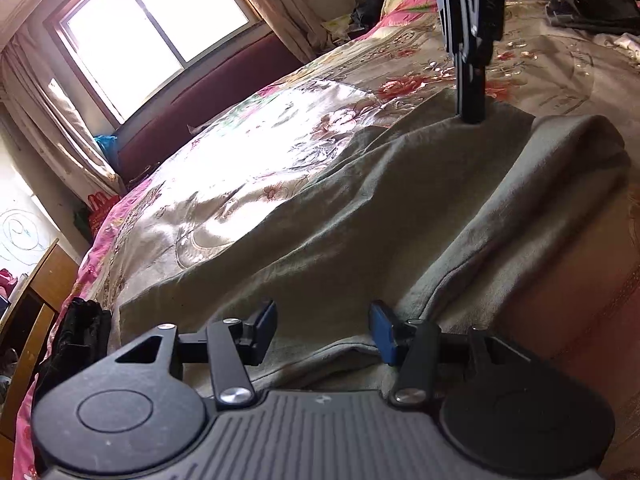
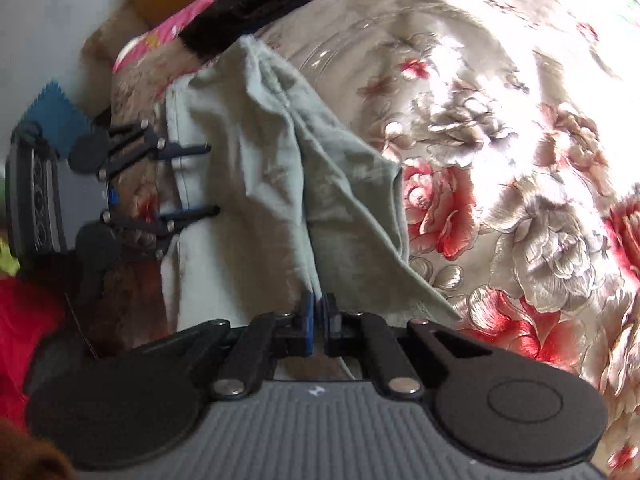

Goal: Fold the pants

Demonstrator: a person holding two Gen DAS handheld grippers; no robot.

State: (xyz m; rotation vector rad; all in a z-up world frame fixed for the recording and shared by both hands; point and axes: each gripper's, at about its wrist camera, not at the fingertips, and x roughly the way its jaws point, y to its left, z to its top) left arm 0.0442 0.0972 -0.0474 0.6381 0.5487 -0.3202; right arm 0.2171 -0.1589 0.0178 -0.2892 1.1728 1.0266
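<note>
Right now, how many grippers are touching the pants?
1 for sure: the right gripper pinches a raised fold. The left gripper is open over the pants' near edge; contact unclear.

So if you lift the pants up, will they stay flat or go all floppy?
Probably floppy: the pants already sag and crease where the right gripper pinches them. Likely light, since a thin pinch lifts a ridge. They might slide on the shiny bedspread.

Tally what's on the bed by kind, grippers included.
Grey-green pants: 1
Black garment at the bedspread's edge: 1
Grippers: 2, left gripper open, right gripper shut on the pants
Total: 4
</note>
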